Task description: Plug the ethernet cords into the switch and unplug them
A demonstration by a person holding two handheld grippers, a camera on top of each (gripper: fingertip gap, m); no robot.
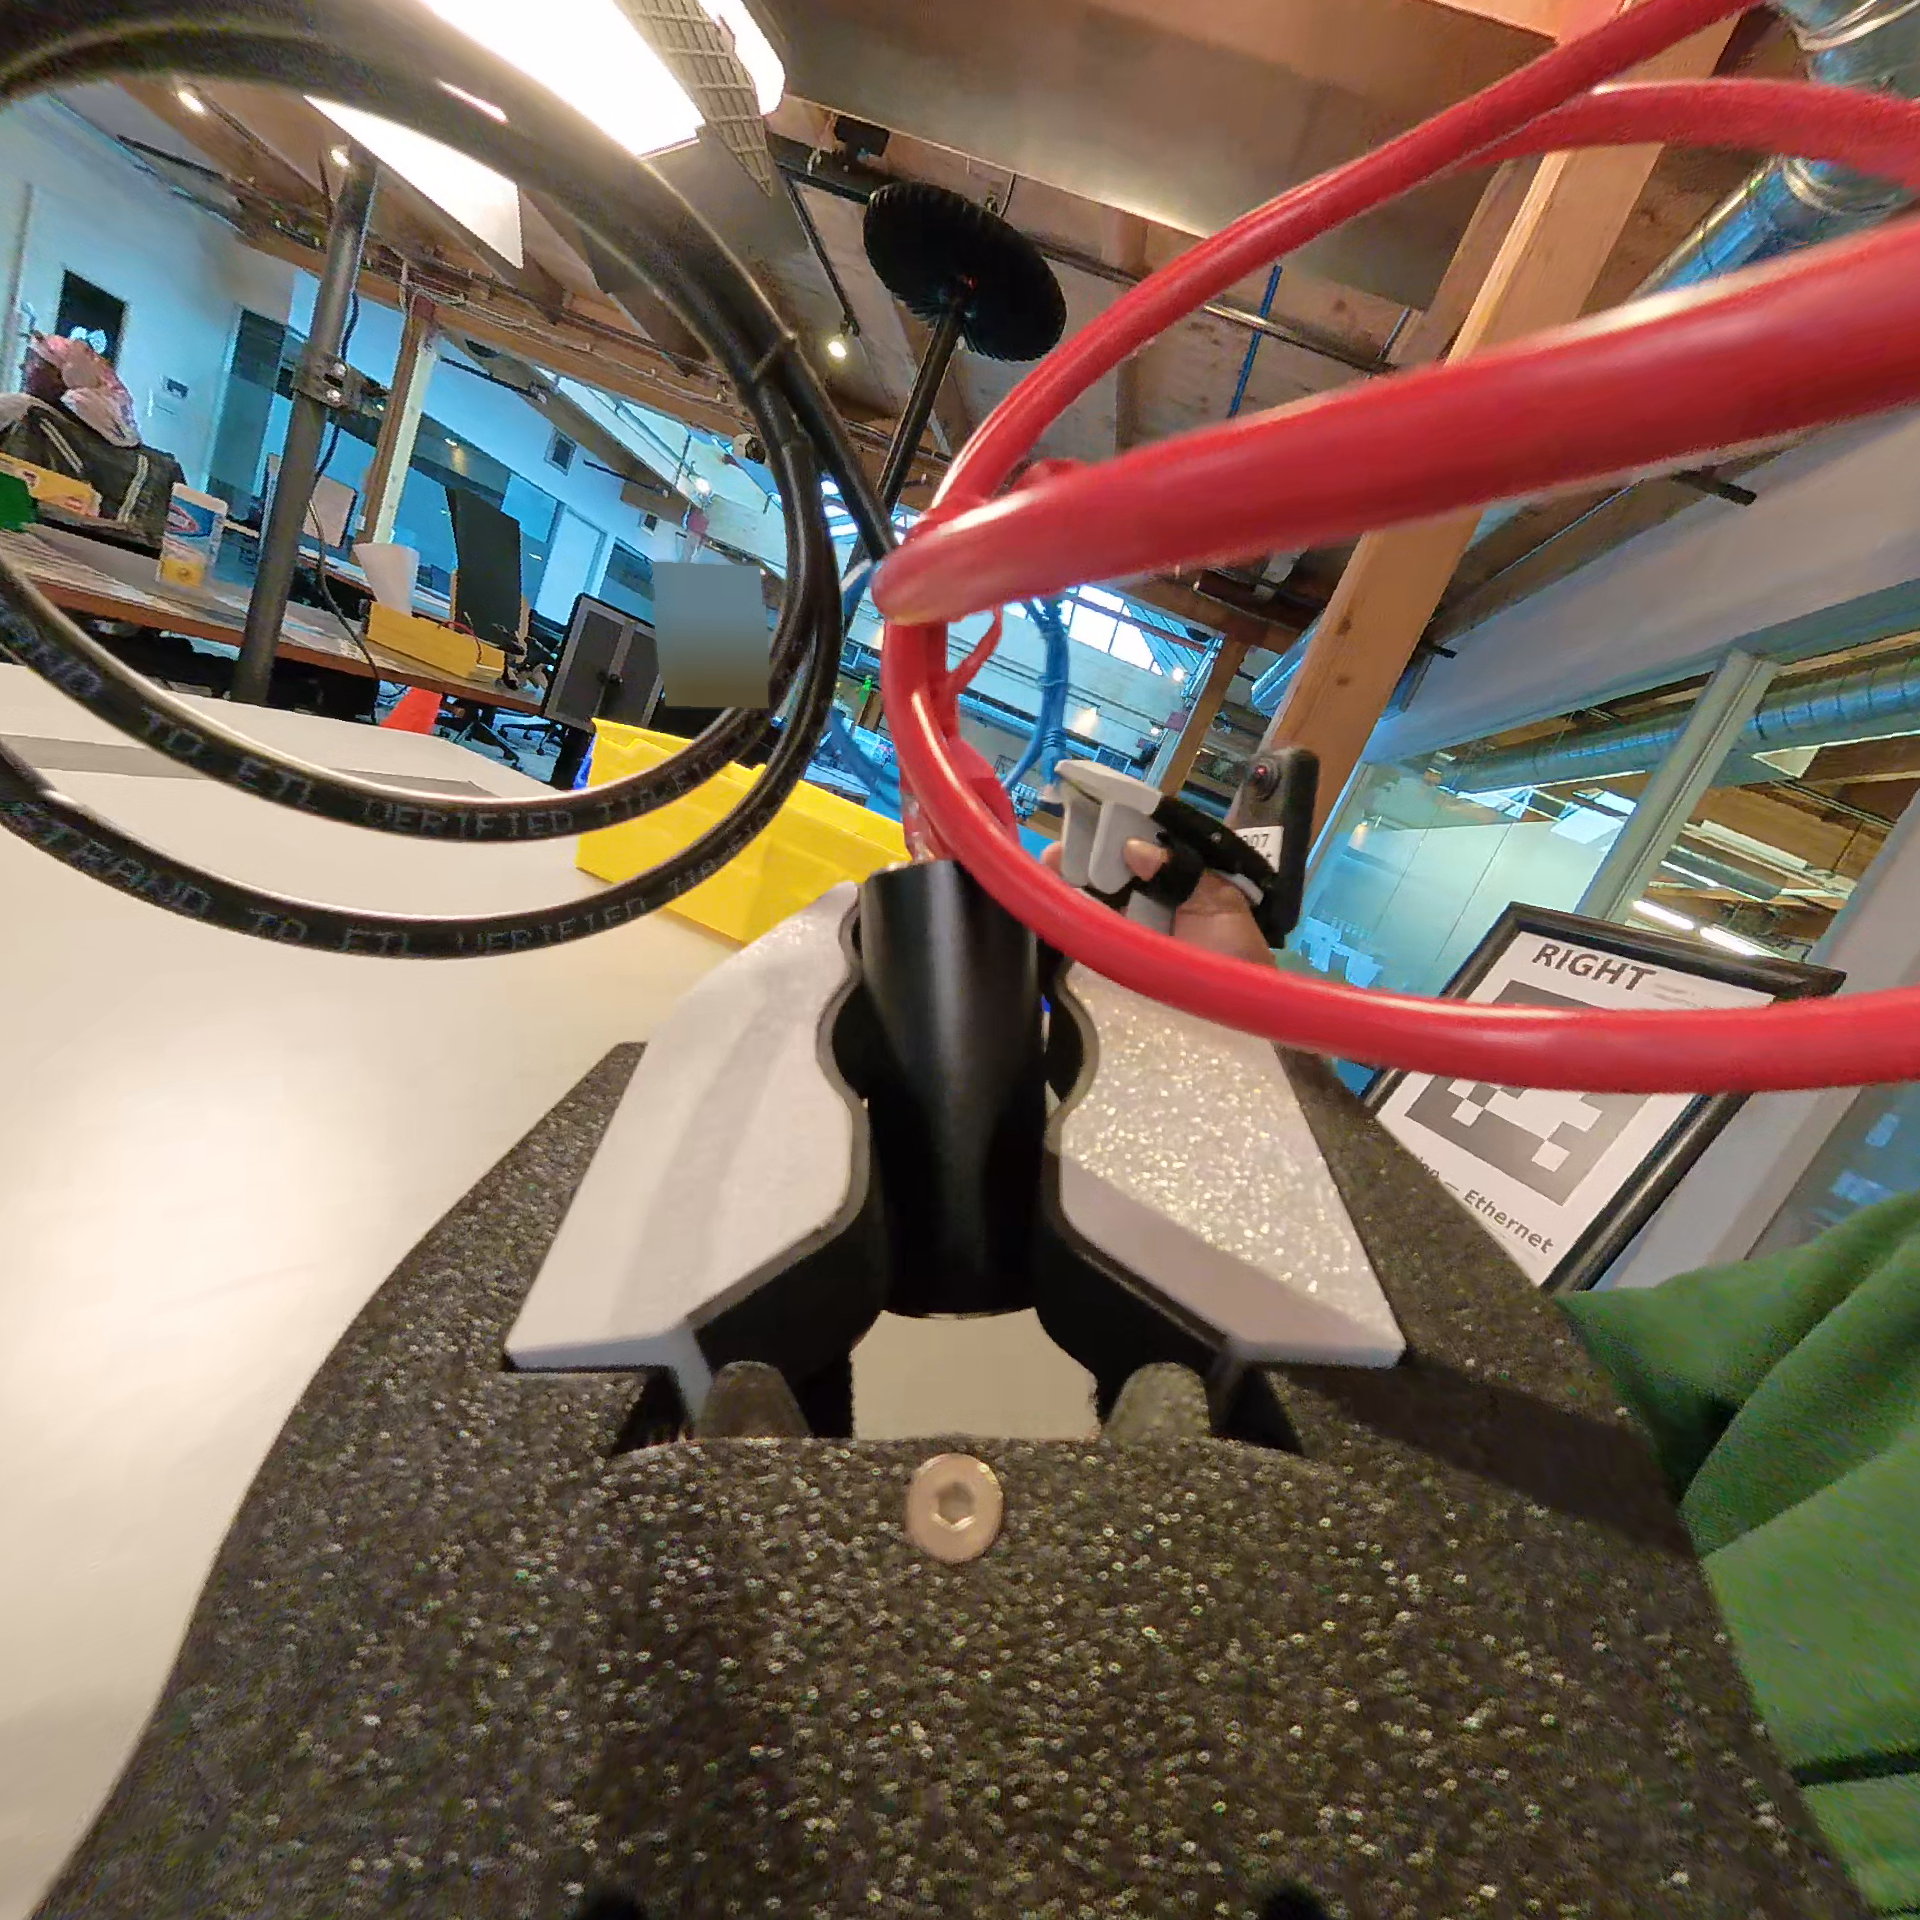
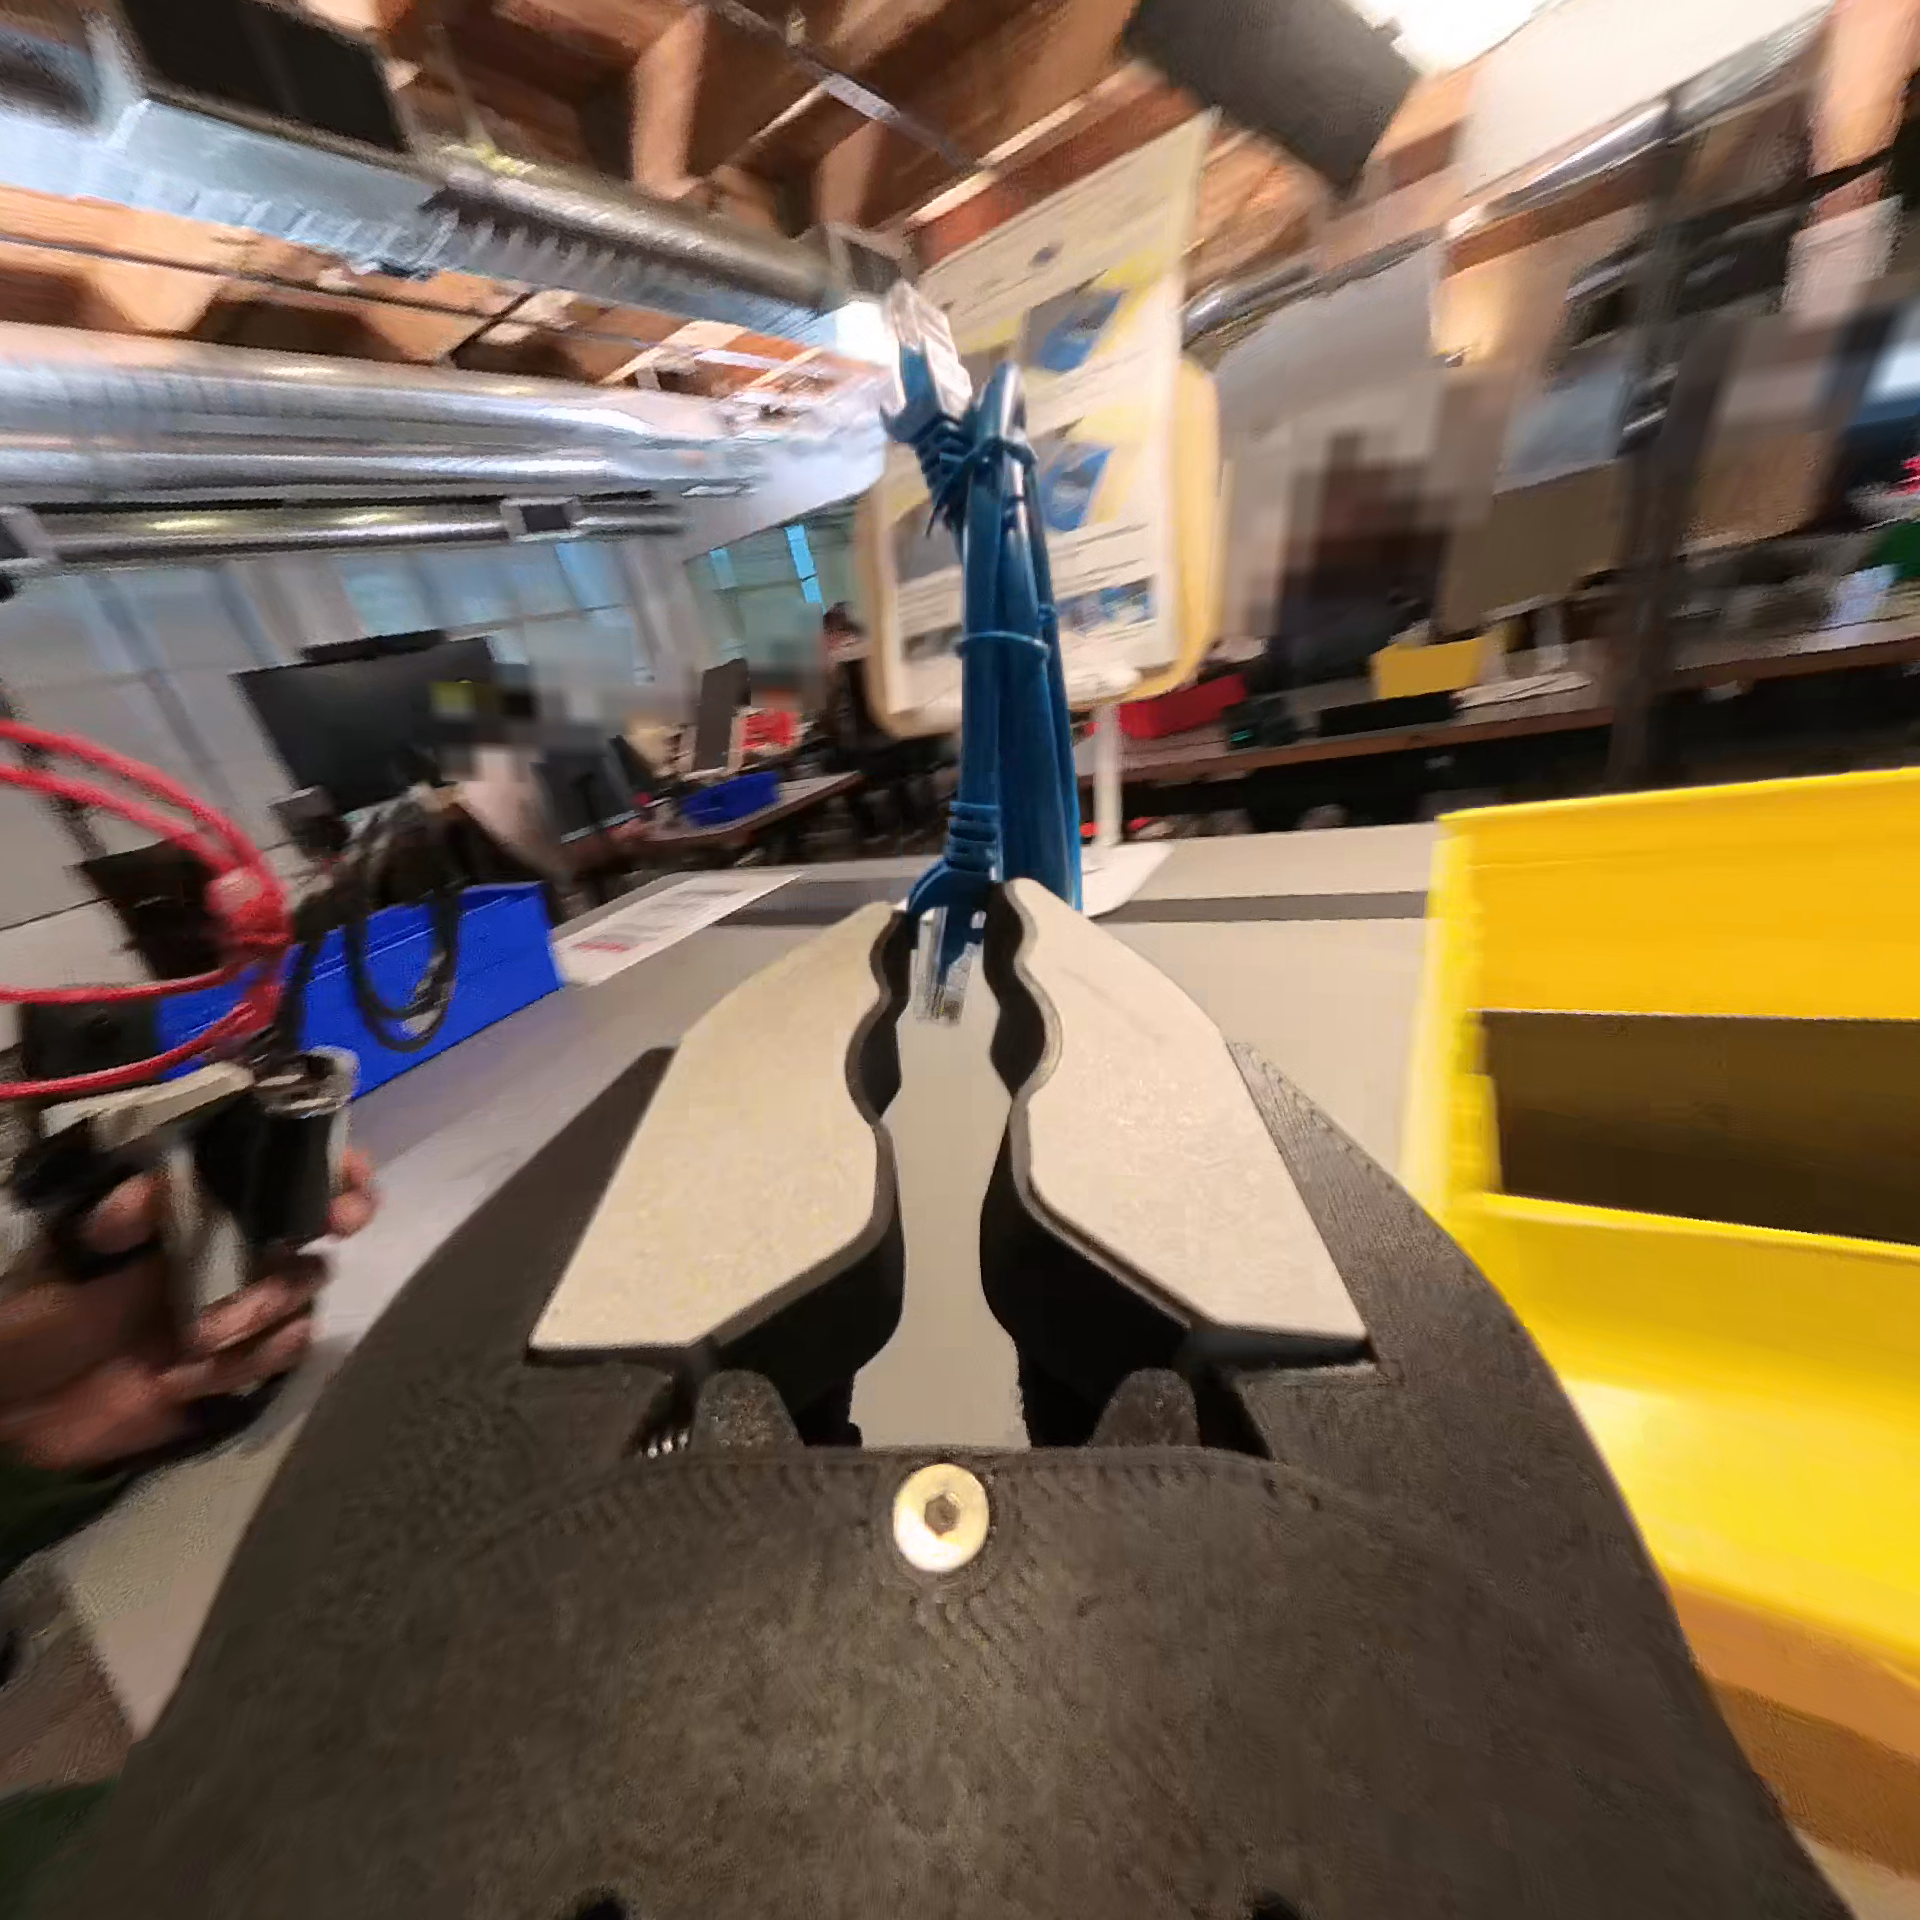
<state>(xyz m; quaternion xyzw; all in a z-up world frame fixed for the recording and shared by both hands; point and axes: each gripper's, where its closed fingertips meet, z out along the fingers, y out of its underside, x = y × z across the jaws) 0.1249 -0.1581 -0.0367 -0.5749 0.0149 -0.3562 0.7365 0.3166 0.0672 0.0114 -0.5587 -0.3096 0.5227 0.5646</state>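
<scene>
Right gripper [image 2: 951, 971] clenches the bundled blue ethernet cord [image 2: 1003, 665], upright at centre frame; left gripper [image 1: 951, 997] clamps a black cylindrical object [image 1: 945, 1091]; switch unseen.

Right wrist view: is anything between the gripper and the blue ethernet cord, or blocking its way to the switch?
Nothing: the right gripper pinches the bundled blue ethernet cord by its boot. No switch shows; only the yellow plastic bin stands close at right.
</scene>
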